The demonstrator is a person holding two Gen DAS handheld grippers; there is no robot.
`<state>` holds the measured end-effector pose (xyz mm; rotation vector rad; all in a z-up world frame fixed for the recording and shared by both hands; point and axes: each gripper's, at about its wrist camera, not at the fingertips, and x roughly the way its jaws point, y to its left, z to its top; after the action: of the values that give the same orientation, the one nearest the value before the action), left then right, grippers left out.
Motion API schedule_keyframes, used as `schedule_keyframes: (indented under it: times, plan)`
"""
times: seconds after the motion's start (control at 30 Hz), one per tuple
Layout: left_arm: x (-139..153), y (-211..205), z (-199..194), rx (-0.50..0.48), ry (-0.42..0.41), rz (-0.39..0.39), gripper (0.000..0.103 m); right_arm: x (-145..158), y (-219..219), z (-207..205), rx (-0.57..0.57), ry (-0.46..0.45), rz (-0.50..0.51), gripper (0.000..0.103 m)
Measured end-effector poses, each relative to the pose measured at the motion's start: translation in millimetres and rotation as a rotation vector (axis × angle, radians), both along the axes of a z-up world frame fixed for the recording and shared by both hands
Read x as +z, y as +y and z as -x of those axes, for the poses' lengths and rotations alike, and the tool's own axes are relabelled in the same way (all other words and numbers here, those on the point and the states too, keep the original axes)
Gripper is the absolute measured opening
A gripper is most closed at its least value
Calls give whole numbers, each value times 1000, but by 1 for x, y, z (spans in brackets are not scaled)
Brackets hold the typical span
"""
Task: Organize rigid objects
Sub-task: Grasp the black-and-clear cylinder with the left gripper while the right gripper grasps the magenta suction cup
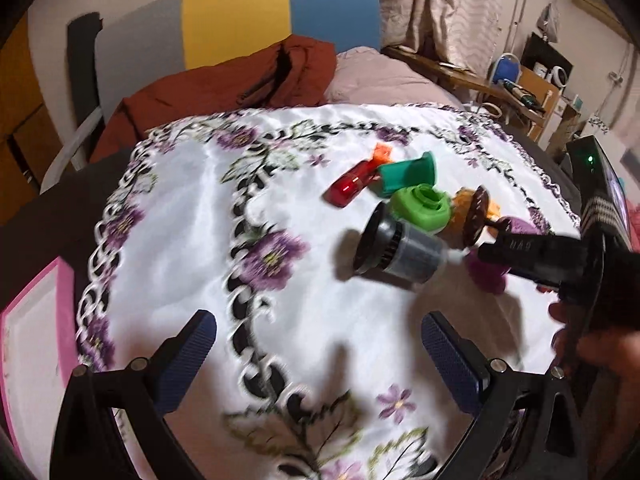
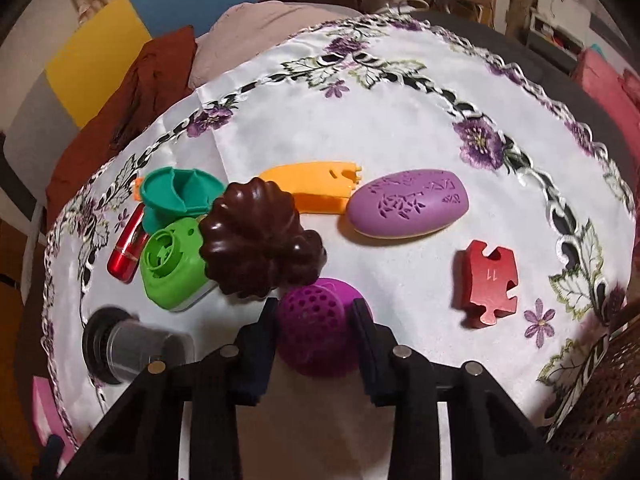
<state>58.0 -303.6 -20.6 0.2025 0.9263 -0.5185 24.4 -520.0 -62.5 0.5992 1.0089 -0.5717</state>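
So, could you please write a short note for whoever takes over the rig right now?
Left gripper: open, empty, above the embroidered tablecloth.
Right gripper: fingers on either side of the purple perforated ball; grip unconfirmed.
On the cloth: brown fluted mould, light green part, teal cup, red cylinder, orange piece, purple oval case, red puzzle piece, grey-black cylinder.
Nothing looks sorted yet; all remain to organize.

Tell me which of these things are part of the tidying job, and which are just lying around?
Part of the job: purple perforated ball in the right gripper, brown fluted mould, purple oval case, red puzzle piece, green round part.

Just lying around: rust-coloured garment, pink book.
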Motion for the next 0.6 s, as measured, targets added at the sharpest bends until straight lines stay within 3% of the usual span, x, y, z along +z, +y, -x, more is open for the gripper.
schedule_keyframes:
  times: [0.23, 0.4, 0.6]
  plan:
    - [0, -45, -15, -87, -40, -15, 103, 7, -15, 15, -85, -75, -39, 33]
    - [-12, -78, -30, -160, -83, -106, 103, 8, -18, 17, -106, -94, -52, 33]
    - [-27, -87, -41, -215, -31, -81, 103, 7, -18, 16, -97, -103, -71, 33]
